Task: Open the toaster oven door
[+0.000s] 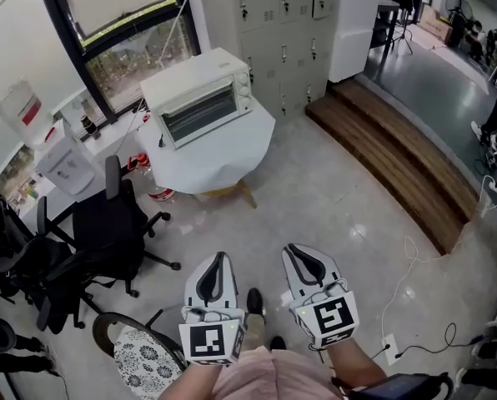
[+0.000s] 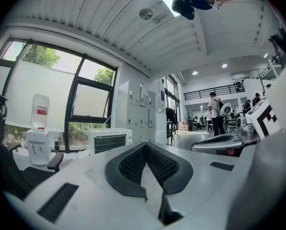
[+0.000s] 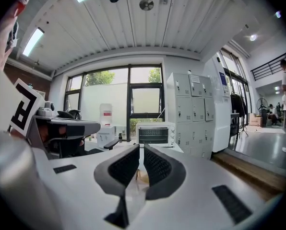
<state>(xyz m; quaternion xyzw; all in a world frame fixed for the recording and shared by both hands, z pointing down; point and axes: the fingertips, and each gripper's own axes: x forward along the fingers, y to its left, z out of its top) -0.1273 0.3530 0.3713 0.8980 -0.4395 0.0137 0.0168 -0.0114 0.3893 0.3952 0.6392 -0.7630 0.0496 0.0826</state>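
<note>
The white toaster oven [image 1: 200, 97] sits on a small round bench [image 1: 232, 152] draped in white, in front of the window [image 1: 123, 23] and beside the grey lockers [image 1: 282, 23]. Its glass door [image 1: 198, 115] is shut and upright, with the knobs to its right. Both tongs are held low near the person's body, well apart from the oven, with bare floor [image 1: 315, 198] between. The left tongs [image 1: 218, 261] are together, the ribbed pads meeting at their tips with nothing between them. The right tongs [image 1: 296, 252] are closed down to a thin slit and are also empty. Both point roughly toward the oven, which shows small and far beyond their tips in each gripper view. Black office chairs [image 1: 98, 240] stand to the left of the bench, and a water dispenser [image 1: 57, 152] stands by the window.
</note>
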